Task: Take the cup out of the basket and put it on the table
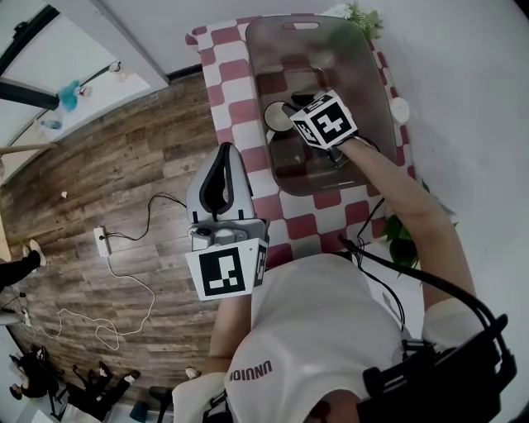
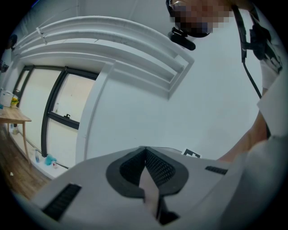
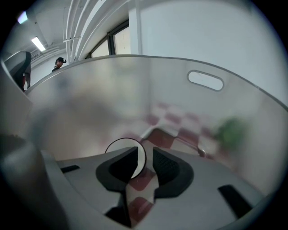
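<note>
A white cup [image 1: 275, 118] stands inside the translucent grey basket [image 1: 376, 83] on the red-and-white checked table [image 1: 240, 91]. My right gripper [image 1: 288, 107] reaches down into the basket beside the cup. In the right gripper view the jaws of the right gripper [image 3: 143, 150] stand a narrow gap apart, and the cup's round rim [image 3: 123, 143] shows just behind the tips. I cannot tell whether they touch it. My left gripper [image 1: 227, 149] hangs at the table's near left edge, shut and empty. In its own view the left gripper [image 2: 145, 148] faces a white wall.
The basket's far wall [image 3: 202, 99] has a handle slot. A green plant [image 1: 401, 235] grows at the table's right side and another [image 1: 364, 16] at the far end. A power strip [image 1: 103, 240] with a cable lies on the wooden floor to the left.
</note>
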Action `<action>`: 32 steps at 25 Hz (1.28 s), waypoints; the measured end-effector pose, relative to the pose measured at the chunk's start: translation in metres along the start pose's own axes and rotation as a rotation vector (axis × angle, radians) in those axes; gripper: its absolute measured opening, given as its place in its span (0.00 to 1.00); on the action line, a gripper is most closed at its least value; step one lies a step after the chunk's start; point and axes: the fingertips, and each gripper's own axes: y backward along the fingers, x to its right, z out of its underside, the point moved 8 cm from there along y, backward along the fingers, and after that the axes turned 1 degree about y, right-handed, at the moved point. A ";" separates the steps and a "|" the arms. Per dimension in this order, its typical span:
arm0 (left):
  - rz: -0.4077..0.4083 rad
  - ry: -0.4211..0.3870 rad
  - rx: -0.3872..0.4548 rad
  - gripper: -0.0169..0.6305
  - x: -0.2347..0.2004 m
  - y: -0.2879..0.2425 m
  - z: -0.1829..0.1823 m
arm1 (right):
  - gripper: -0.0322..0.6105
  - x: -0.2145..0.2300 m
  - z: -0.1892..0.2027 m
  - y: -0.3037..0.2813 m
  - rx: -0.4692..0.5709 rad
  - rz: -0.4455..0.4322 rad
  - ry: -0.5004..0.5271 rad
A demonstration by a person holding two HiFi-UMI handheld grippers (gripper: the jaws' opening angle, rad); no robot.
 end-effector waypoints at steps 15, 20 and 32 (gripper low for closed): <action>-0.011 0.001 0.002 0.05 -0.002 0.002 -0.001 | 0.21 0.003 0.009 -0.012 -0.060 -0.015 -0.014; -0.011 0.002 0.001 0.05 -0.002 0.002 -0.001 | 0.21 0.004 0.010 -0.015 -0.069 -0.021 -0.017; -0.002 0.004 -0.002 0.05 0.000 0.000 0.000 | 0.20 0.000 0.012 -0.021 -0.097 -0.011 0.019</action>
